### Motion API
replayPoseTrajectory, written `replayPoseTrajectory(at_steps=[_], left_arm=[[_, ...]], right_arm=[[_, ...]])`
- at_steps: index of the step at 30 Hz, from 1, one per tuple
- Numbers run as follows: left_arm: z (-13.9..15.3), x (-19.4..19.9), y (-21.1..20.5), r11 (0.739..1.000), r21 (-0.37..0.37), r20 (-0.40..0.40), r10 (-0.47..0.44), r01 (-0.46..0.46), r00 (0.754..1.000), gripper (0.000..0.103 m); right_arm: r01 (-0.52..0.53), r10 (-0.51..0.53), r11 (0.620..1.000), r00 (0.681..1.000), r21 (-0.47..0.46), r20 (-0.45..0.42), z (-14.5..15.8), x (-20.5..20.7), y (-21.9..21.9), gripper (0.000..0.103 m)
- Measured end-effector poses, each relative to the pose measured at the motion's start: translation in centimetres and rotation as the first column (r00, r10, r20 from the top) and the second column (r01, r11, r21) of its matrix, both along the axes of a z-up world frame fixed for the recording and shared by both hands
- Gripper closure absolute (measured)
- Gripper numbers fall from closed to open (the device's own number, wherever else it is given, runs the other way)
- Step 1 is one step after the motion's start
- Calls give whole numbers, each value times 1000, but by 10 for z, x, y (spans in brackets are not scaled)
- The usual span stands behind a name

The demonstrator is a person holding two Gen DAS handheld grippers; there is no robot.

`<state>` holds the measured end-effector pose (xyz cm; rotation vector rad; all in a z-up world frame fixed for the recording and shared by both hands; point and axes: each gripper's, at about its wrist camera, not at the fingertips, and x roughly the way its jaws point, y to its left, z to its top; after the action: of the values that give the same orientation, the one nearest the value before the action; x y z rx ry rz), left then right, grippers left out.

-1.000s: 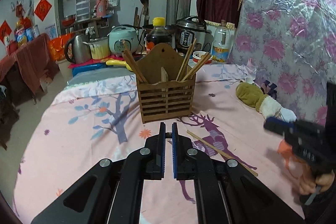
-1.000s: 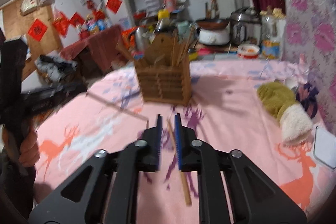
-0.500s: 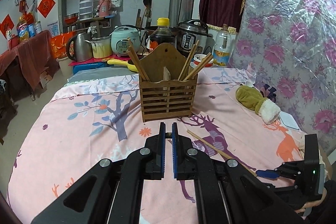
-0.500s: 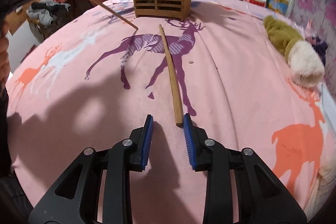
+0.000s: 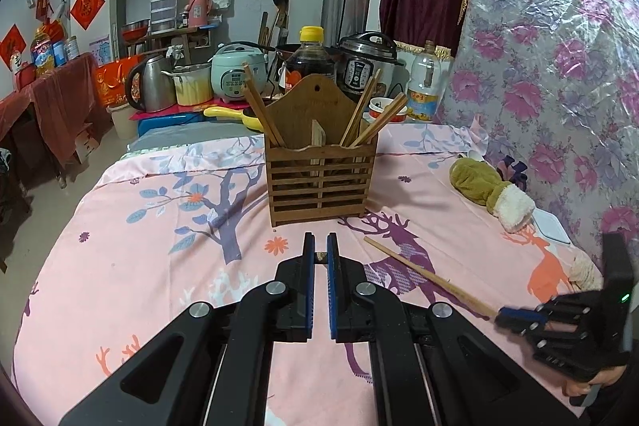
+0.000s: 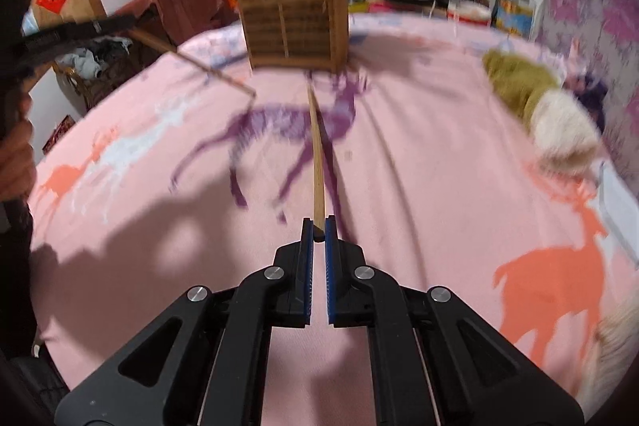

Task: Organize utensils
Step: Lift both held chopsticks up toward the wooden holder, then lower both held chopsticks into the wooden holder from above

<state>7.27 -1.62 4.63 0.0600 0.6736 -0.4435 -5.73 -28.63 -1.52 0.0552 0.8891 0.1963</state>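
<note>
A wooden slatted utensil holder (image 5: 321,170) stands mid-table with several chopsticks in it; it also shows in the right wrist view (image 6: 295,22). My right gripper (image 6: 318,230) is shut on the near end of a wooden chopstick (image 6: 317,154) that lies on the pink cloth, pointing at the holder. The same chopstick (image 5: 423,276) and right gripper (image 5: 515,316) show in the left wrist view. My left gripper (image 5: 320,246) is shut on another chopstick, whose end (image 5: 319,257) shows between its pads; in the right wrist view that chopstick (image 6: 199,64) juts from it over the table.
A green and white plush mitten (image 5: 493,192) lies at the right of the pink tablecloth (image 5: 159,266). Behind the holder stand a soy sauce bottle (image 5: 309,60), rice cookers, a kettle and an oil bottle (image 5: 423,86). A flowered plastic wall covering (image 5: 559,66) bounds the right side.
My right gripper came down to the table and closed on the near end of the lying chopstick; half a second ago it was open beside it. The left gripper stayed put.
</note>
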Motion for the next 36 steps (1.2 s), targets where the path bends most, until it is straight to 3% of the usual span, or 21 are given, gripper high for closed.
replayPoseTrajectory(at_steps=[5, 10, 18, 22, 27, 32, 36], left_arm=[[22, 4, -6, 1000, -8, 20, -12, 12, 1000, 97], [58, 9, -18, 1000, -13, 83, 1, 0, 997, 97], [109, 25, -29, 997, -78, 170, 34, -21, 985, 97], [120, 36, -32, 992, -128, 190, 46, -21, 981, 97], [116, 55, -38, 990, -138, 183, 58, -32, 981, 97], [102, 74, -39, 992, -116, 164, 64, -45, 984, 97], [98, 91, -30, 987, -146, 148, 82, -60, 986, 97]], right_arm=[[25, -23, 1000, 986, -6, 165, 65, 8, 1, 97], [36, -48, 998, 947, 41, 318, 127, 29, 7, 97], [51, -84, 995, 878, 82, 471, 184, 64, 37, 97], [70, -91, 996, 849, 60, 521, 189, 79, 54, 97], [88, -95, 995, 834, 38, 544, 183, 93, 62, 97], [101, -112, 994, 843, 51, 527, 171, 109, 52, 97], [111, -145, 989, 843, 97, 518, 167, 125, 41, 97]])
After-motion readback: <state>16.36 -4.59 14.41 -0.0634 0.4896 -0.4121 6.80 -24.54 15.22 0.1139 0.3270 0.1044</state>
